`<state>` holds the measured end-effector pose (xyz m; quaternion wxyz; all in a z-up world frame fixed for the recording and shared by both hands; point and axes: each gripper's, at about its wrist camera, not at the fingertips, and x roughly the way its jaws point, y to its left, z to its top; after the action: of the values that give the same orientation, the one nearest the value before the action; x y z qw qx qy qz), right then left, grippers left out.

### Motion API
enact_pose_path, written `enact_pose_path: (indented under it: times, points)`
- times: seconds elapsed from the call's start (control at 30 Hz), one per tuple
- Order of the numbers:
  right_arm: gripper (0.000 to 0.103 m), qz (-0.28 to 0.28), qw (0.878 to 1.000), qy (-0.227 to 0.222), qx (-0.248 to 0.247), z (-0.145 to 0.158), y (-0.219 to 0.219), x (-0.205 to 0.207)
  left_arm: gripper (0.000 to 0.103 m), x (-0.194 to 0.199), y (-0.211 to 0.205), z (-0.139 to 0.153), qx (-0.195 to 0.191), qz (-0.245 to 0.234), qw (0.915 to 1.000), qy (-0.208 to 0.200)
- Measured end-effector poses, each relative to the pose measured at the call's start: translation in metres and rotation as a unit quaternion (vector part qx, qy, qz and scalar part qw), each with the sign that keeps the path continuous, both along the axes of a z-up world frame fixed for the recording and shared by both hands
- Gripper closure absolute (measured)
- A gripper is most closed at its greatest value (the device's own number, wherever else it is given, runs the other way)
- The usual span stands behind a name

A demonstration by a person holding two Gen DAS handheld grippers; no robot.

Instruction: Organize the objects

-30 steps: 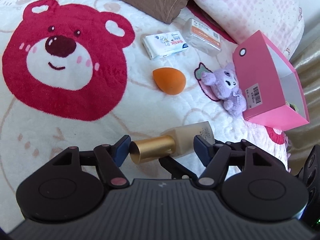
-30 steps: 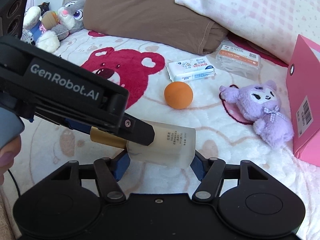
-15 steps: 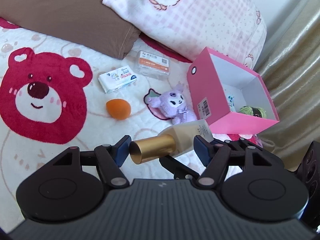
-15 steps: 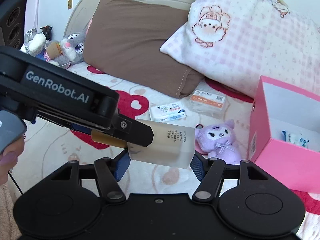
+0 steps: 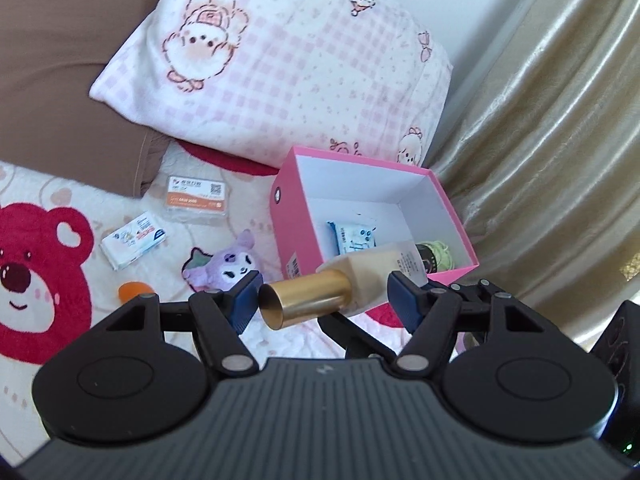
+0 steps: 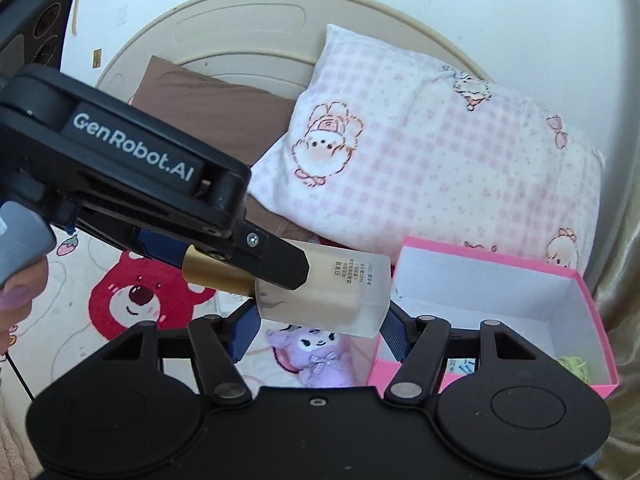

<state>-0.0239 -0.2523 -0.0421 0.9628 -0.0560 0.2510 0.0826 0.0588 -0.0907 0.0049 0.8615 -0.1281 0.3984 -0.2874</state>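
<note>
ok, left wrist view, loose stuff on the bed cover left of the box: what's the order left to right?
Red bear print on the cover → white tissue pack with blue print → clear flat packet with orange label → purple plush toy → open pink cardboard box.

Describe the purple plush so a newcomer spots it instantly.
Start at the open pink box standing on the bear-print blanket below the pink checked pillow. Just beside the box's barcode wall lies the purple plush. It is the only soft toy there: lilac, with a white face, unlike the flat packets and the orange sponge.
</note>
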Motion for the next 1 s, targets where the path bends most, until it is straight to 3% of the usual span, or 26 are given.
enact_pose_path:
  times: [0.33,0.5,0.73,0.9,1.0]
  points:
    - [0.034,-0.054,0.998,-0.021,-0.011,0.027,-0.048,0.023,0.035,0.036,-0.061,0.028,-0.016,-0.025,0.9995,-0.008]
    - [0.034,-0.085,0.996,-0.019,-0.020,0.029,-0.082,0.042,0.035,0.064,-0.103,0.026,-0.031,-0.044,0.9986,-0.004]
    - [0.034,-0.131,0.991,0.029,-0.024,0.006,-0.134,0.073,0.036,0.107,-0.166,-0.010,-0.041,-0.070,0.9958,0.042]
    - [0.034,-0.158,0.984,0.071,-0.031,-0.019,-0.171,0.092,0.038,0.135,-0.202,-0.049,-0.064,-0.089,0.9892,0.098]
    - [0.034,-0.166,0.981,0.095,-0.023,-0.037,-0.187,0.103,0.038,0.145,-0.221,-0.069,-0.054,-0.091,0.9875,0.116]
